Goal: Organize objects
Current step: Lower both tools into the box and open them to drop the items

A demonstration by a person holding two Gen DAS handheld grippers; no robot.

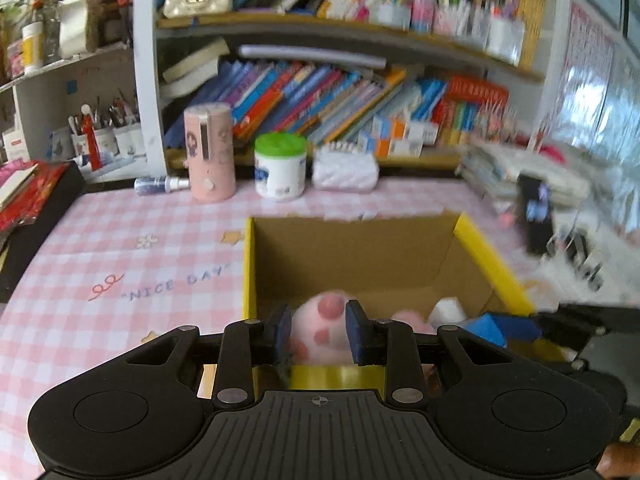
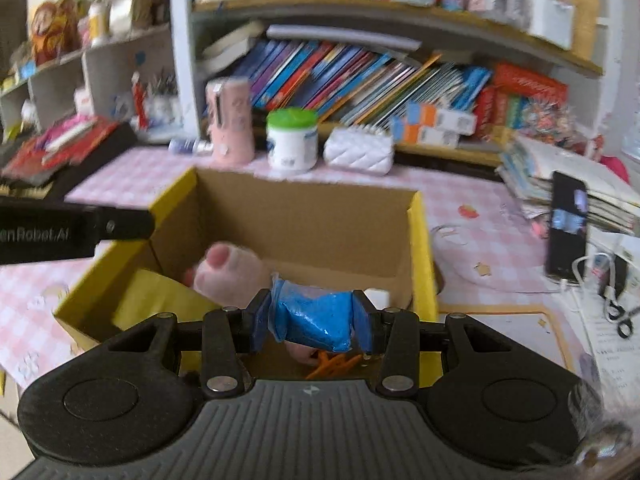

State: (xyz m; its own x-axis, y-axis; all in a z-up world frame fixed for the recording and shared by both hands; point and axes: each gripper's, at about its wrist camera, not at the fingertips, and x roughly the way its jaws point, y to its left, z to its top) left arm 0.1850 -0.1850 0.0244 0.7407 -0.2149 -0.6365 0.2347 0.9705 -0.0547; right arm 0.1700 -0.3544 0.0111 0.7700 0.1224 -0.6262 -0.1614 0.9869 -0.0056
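Box [image 1: 492, 264] holds an orange item [image 2: 332, 364] seen only beside right tool [image 2: 312, 322] clamping blue packet [image 2: 316, 316].

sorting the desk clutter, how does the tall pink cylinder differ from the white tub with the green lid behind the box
The tall pink cylinder is slimmer and taller; the white tub with the green lid is short and squat. The cylinder is pink all over with a dark vertical slot; the tub is white with a blue label. Both stand upright on the pink checked cloth, behind the cardboard box.
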